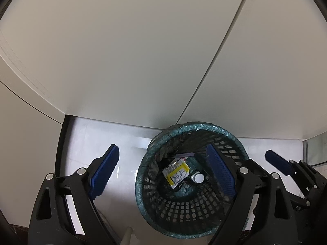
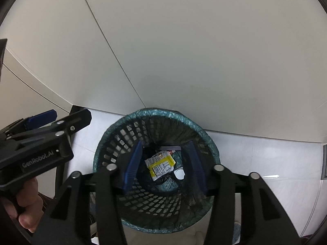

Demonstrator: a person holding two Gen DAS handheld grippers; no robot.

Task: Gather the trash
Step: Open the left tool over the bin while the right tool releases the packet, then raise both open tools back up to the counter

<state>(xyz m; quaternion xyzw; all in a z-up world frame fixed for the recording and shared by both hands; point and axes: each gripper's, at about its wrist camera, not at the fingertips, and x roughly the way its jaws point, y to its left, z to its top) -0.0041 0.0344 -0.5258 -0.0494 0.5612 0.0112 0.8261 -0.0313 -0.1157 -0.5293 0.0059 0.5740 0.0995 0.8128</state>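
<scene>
Both hand-held grippers hung over the black mesh bin (image 2: 155, 202), which stood on the pale floor (image 1: 98, 134) against the white cabinet (image 2: 204, 51). The left hand-held gripper (image 1: 163, 169) stood wide open and empty, one finger outside the rim. The right hand-held gripper (image 2: 163, 165) was partly open, empty, its pads inside the mouth. A yellow wrapper (image 2: 161, 166) and a white cap (image 2: 179, 173) lay at the bottom on the teal liner (image 2: 169, 113). The drop looked done; lifting straight up would best keep the pads off the liner. Room was tight far side, open near and left.
</scene>
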